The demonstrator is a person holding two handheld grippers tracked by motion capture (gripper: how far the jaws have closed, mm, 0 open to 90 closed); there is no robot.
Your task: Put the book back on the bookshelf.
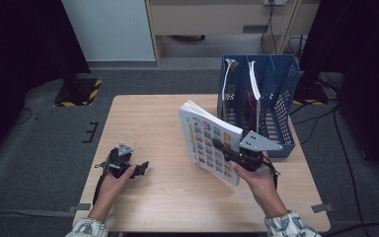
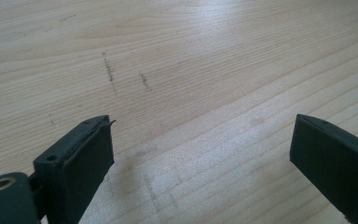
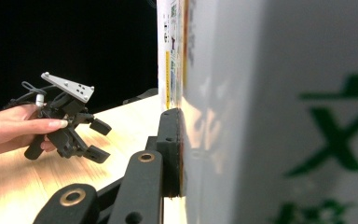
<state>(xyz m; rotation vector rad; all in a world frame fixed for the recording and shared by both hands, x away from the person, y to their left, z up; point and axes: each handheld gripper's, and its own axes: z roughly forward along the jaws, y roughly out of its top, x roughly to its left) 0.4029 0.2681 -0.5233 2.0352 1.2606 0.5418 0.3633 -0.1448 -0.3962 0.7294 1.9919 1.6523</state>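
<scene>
Right tool (image 1: 227, 150) clamps the lower edge of a thick white softcover book with a grid of coloured pictures on its cover (image 1: 208, 140), held tilted above the light wooden tabletop (image 1: 148, 123); its far jaw is hidden behind the book. Left tool (image 1: 139, 169) rests low over the tabletop, jaws wide with nothing between them. Behind the book, a blue perforated plastic file rack (image 1: 276, 98) holds upright white-edged books or folders (image 1: 253, 81), titles unreadable.
</scene>
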